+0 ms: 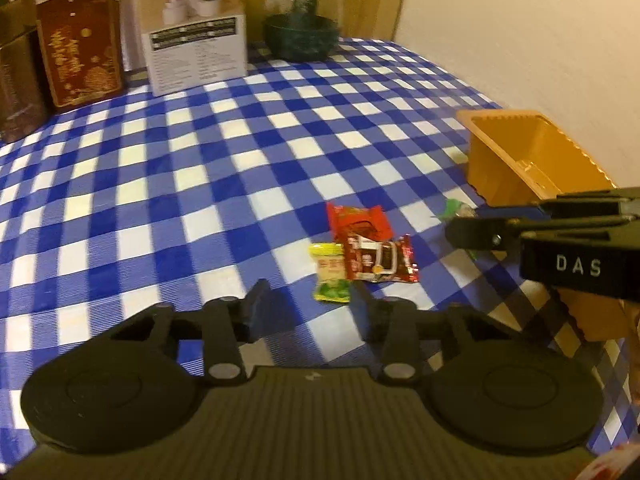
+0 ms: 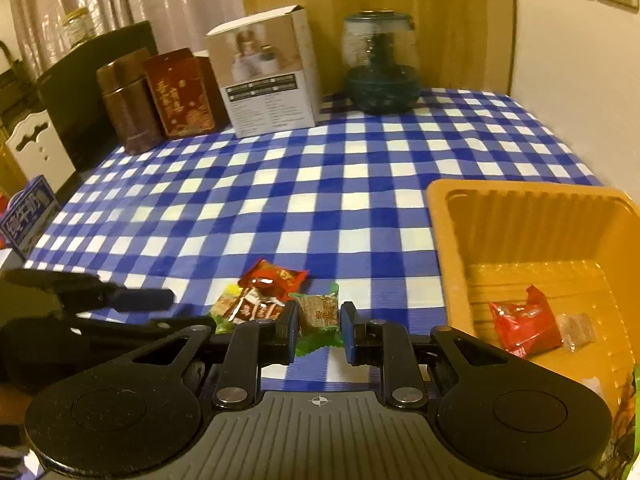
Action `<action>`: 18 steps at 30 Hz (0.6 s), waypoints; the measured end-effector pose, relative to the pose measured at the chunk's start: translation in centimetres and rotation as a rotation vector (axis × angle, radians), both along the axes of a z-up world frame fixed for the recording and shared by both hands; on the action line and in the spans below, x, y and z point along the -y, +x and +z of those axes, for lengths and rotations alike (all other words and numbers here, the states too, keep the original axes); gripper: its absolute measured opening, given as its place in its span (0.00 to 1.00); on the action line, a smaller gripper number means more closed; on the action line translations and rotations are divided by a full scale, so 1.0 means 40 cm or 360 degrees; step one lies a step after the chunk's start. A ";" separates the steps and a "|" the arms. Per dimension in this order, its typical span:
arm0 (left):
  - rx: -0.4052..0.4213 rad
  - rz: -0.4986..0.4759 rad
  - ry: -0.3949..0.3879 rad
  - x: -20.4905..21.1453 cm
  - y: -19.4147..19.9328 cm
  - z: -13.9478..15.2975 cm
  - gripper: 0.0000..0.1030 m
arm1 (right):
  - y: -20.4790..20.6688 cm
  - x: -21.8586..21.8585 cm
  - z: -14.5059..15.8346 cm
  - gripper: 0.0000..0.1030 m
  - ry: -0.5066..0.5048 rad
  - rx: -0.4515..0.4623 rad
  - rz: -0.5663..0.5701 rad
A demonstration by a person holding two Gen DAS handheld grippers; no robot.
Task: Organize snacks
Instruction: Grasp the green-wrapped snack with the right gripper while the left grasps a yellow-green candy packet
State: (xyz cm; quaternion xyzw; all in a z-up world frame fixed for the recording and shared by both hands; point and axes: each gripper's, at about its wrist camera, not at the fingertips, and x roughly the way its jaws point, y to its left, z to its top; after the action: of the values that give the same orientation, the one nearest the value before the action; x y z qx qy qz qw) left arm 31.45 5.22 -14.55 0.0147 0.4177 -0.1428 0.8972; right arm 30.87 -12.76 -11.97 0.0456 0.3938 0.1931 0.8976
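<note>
A blue checked tablecloth covers the table. On it sits the orange tray, a red packet inside it. Just left of the tray, the right gripper pinches a green snack. Further left, the left gripper hangs narrowly parted, seemingly empty, above loose packets.

Blue-and-white checked table bearing boxes, tins and a glass jar along the far edge, an orange tray at the right edge, snack packets near the front.
</note>
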 end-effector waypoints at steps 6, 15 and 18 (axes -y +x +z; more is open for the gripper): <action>0.0018 -0.0011 -0.0005 0.027 0.009 -0.011 0.36 | 0.006 0.006 -0.001 0.22 0.0017 -0.0010 -0.0013; 0.0086 0.0017 0.0042 0.039 0.031 -0.035 0.37 | 0.004 0.003 -0.002 0.22 0.0028 -0.0015 -0.0027; 0.0075 0.0020 0.0023 0.034 0.035 -0.035 0.35 | 0.004 0.003 -0.002 0.22 0.0029 -0.0015 -0.0029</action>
State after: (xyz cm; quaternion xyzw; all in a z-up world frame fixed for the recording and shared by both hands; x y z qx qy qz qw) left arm 32.84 3.86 -15.96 0.0218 0.3974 -0.1336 0.9076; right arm 31.05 -12.88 -12.05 0.0583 0.3959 0.1883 0.8969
